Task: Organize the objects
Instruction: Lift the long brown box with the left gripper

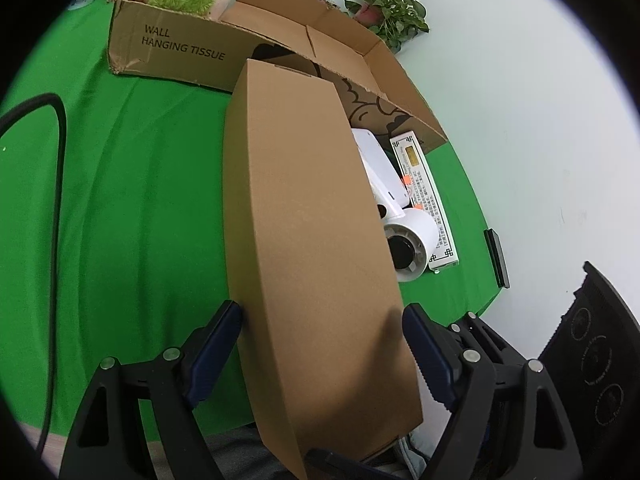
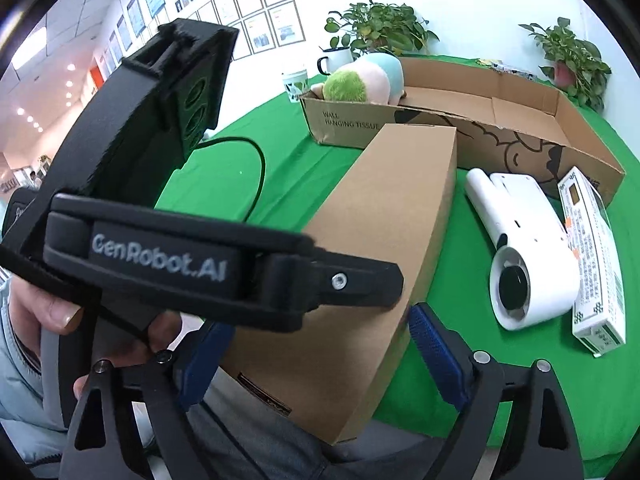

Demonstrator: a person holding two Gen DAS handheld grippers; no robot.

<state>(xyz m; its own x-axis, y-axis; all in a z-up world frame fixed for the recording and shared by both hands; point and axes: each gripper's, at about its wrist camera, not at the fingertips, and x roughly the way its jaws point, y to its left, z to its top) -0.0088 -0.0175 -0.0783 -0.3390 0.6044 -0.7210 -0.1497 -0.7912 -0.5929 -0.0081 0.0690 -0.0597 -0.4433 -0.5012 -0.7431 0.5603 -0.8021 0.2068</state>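
Note:
A long plain brown carton [image 1: 312,232] lies lengthwise over the green table's near edge; it also shows in the right wrist view [image 2: 372,260]. My left gripper [image 1: 322,344] is shut on the carton's near end, one blue pad on each side. My right gripper [image 2: 316,348] stands around the same near end; its left pad is hidden behind the left gripper's body [image 2: 200,256] and its right pad sits a little off the carton's side. A large open cardboard box [image 2: 480,120] marked "WALL HANGING TISSUE" stands behind, with a plush toy [image 2: 360,80] in its left end.
A white handheld appliance [image 2: 524,248] and a flat white printed box [image 2: 592,256] lie right of the carton. A black cable [image 1: 56,208] runs along the left. Potted plants [image 2: 380,28] and mugs [image 2: 332,62] stand at the back. The table edge is near on the right [image 1: 480,280].

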